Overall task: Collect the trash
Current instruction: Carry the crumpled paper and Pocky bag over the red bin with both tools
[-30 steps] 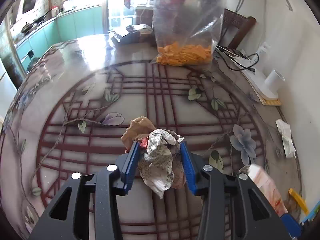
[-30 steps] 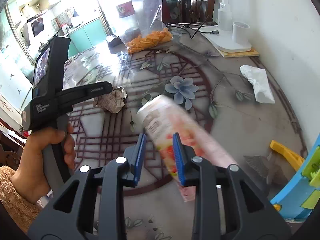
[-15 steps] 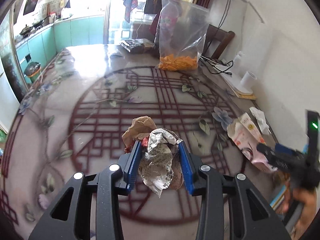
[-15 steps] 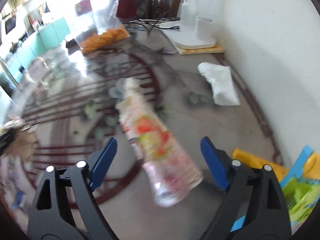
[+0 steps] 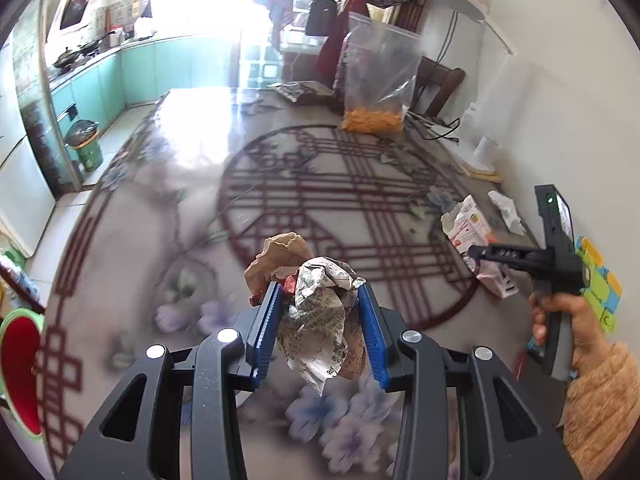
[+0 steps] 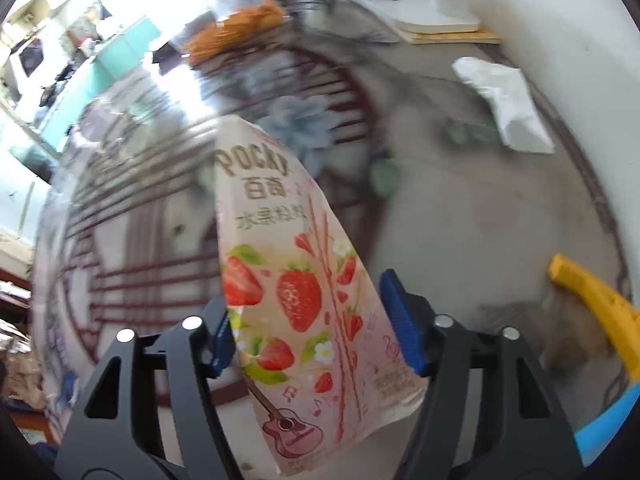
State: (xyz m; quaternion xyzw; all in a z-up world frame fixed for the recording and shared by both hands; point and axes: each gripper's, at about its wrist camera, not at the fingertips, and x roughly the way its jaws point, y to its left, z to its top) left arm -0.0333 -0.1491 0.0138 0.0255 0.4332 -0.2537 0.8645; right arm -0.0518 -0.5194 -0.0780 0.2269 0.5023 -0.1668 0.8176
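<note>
Maroon lattice lines and pale flowers pattern the glossy table (image 5: pixel 192 184), which carries a good deal: a clear plastic bag (image 5: pixel 378 80) with orange snacks in its bottom stands at the far end, with a dark flat packet (image 5: pixel 304 90) just beside it, a white lamp base (image 6: pixel 436 20) sits on a thin board against the wall, and a crumpled white tissue (image 6: pixel 504 104) lies near the wall, well apart from both grippers. A yellow plastic piece (image 6: pixel 592 300) and some blue and green plastic lie at the near right edge; a green bin (image 5: pixel 84 146) stands on the floor by the teal cabinets. Nothing sits between the left gripper (image 5: pixel 320 332) and the table ahead. Its load — a wad of crumpled newspaper (image 5: pixel 320 320) with crushed brown paper (image 5: pixel 280 256) pushed up behind it — is pinched between the blue pads, the jaws closed to the width of the wad, which hangs clear of the table. The right gripper (image 6: pixel 316 324) has the pink strawberry Pocky box (image 6: pixel 296 280) lying lengthwise between its fingers, its printed end pointing away; the jaws stand about as wide as the box, but the blurred right wrist view does not settle whether the pads press it. The left wrist view shows that gripper at the table's right edge, in the person's hand (image 5: pixel 560 320), with the box in front of it.
</note>
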